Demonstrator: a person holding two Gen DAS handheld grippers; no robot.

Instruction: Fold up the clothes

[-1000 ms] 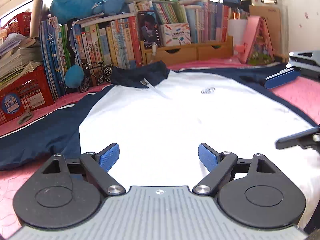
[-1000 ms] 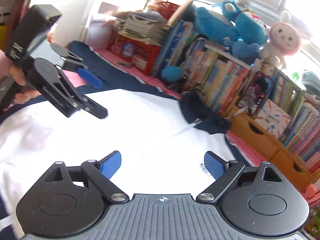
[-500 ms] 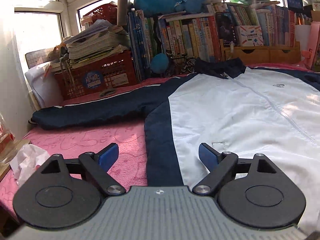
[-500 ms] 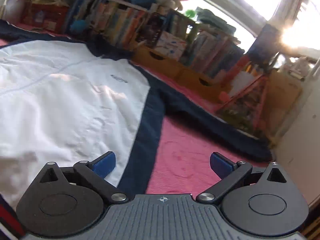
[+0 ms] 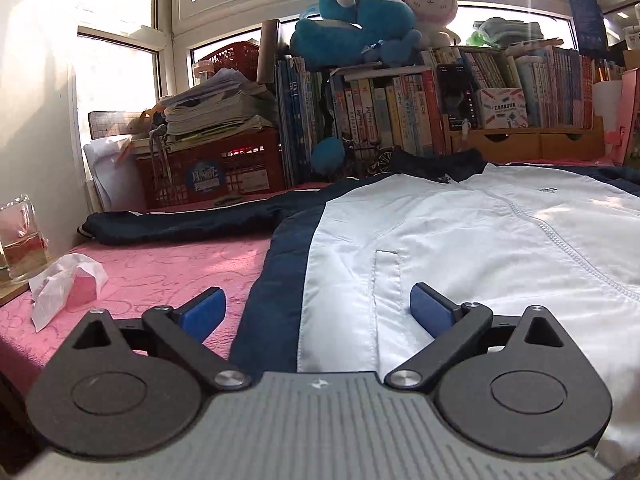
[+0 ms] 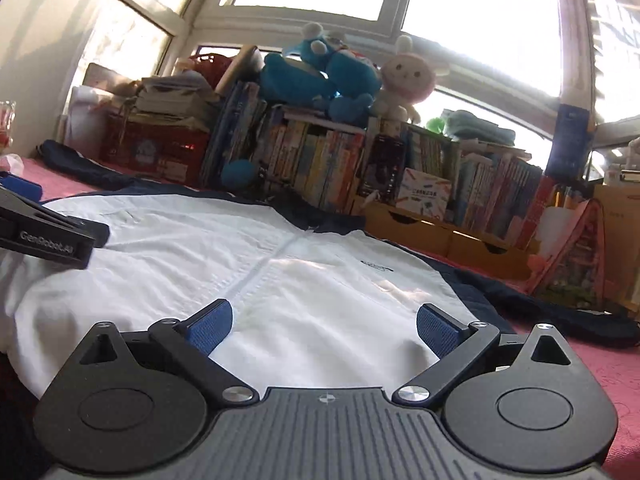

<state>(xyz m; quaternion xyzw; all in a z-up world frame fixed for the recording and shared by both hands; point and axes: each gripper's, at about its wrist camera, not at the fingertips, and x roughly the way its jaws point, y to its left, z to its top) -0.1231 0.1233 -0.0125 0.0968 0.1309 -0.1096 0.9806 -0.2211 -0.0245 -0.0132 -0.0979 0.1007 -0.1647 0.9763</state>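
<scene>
While the jacket lies spread flat on the pink surface, zip side up, I hold both tongs low over its near hem. My left tongs stand wide open and hold nothing; the left blue pad is over the bare pink surface, the right blue pad over the white front panel, with the jacket's navy side strip and a pocket slit between them. My right tongs are likewise spread wide and empty, both pads above the white front near the zip line. In the right wrist view the left tongs' black finger shows at the left edge, over the white cloth. One navy sleeve stretches toward the left edge of the surface; the other sleeve runs toward the right edge. The collar points to the far edge, just before a row of books topped by plush toys. A crumpled tissue lies near the left edge, beside a glass.
</scene>
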